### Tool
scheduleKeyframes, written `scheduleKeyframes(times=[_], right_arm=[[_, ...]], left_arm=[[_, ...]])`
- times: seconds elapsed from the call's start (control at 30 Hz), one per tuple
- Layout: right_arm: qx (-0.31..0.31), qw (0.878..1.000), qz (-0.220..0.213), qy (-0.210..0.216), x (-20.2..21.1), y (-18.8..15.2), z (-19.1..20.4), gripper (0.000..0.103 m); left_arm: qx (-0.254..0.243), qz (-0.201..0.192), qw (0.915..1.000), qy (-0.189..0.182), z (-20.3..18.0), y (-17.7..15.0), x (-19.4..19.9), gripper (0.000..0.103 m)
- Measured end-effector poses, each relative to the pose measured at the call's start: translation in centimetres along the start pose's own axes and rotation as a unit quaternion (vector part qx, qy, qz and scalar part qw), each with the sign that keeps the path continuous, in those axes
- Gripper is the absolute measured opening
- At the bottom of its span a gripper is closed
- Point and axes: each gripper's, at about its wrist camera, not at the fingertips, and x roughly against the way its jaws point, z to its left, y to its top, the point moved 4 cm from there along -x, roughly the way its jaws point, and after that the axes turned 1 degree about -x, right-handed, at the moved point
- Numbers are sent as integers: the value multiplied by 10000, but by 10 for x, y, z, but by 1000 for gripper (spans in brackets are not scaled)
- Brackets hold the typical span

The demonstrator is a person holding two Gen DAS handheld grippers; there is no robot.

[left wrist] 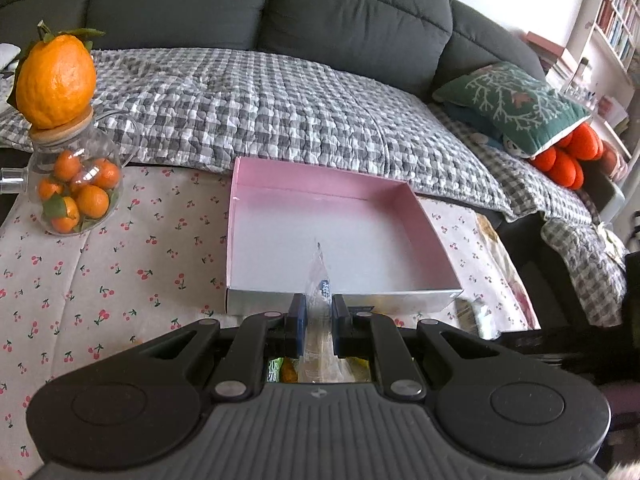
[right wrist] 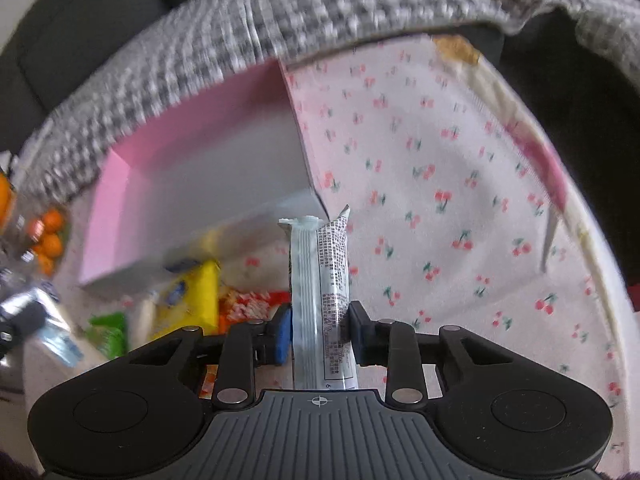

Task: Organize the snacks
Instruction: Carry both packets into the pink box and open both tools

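Observation:
An open box with pink inner walls and a white floor sits on the cherry-print cloth, holding nothing. My left gripper is shut on a clear plastic snack packet, held at the box's near wall. My right gripper is shut on a white snack bar wrapper with printed text, held near the box's front right corner. Loose snacks lie in front of the box: a yellow packet, a red-and-white packet and a green packet.
A glass jar of small oranges with a large citrus on its lid stands left of the box. A sofa with a grey checked blanket and a green cushion lies behind the table. The cloth stretches right of the box.

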Motion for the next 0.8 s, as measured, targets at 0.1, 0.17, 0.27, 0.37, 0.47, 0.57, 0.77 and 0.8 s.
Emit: scheduleKeyframes(times=[0.1, 0.17, 0.27, 0.37, 0.47, 0.57, 0.77, 0.8], right_arm=[[-46, 9994, -319, 151, 19, 13, 8, 29], [13, 9987, -445, 233, 22, 24, 17, 29], [81, 9980, -492, 398, 16, 43, 34, 29], [98, 9968, -591, 537, 4, 62, 46, 29], [150, 9959, -661, 596, -10, 78, 52, 29], [179, 9958, -696, 570, -28, 91, 55, 29], [289, 9965, -638, 467, -54, 105, 55, 29], [323, 9965, -631, 432, -57, 105, 55, 30]], left_arm=[[15, -76, 10000, 1, -1, 10, 0, 11], [-2, -182, 9998, 10, -3, 20, -1, 11], [-39, -302, 9995, 39, -5, 37, -6, 11], [-92, -339, 9993, 103, -5, 53, -20, 11], [-185, -288, 9993, 131, -7, 63, -38, 11], [-190, -183, 9995, 162, -7, 67, -57, 11], [-175, 45, 9996, 211, -4, 67, -89, 11], [-163, 81, 9996, 211, -3, 66, -92, 12]])
